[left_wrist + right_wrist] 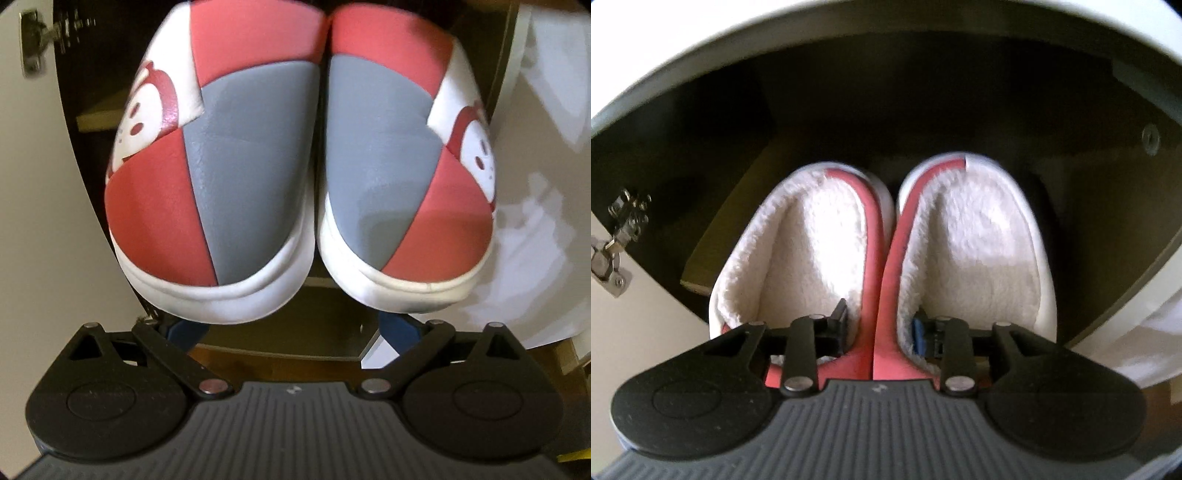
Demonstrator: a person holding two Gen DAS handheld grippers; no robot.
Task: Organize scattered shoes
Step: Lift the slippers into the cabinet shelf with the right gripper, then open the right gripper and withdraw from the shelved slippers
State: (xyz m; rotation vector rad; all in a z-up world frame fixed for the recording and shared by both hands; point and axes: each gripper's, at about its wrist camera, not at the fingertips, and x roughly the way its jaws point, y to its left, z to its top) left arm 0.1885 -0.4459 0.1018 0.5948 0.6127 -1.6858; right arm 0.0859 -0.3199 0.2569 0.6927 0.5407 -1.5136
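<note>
Right gripper [879, 334]: fingers narrow, one down inside each slipper of the pair [882, 254], straddling the touching inner walls; can't confirm pads press. Left gripper [291, 328]: fingertips hidden under the slipper toes [295, 177], state unclear. Pair sits side by side in the dark cabinet [886, 110] opening. Looks light, fleece-lined, soft-walled; grip the joined inner collars.

Both grippers angle downward: left gripper [291, 328] fingertips hidden, right gripper [881, 328] parted (slightly).
</note>
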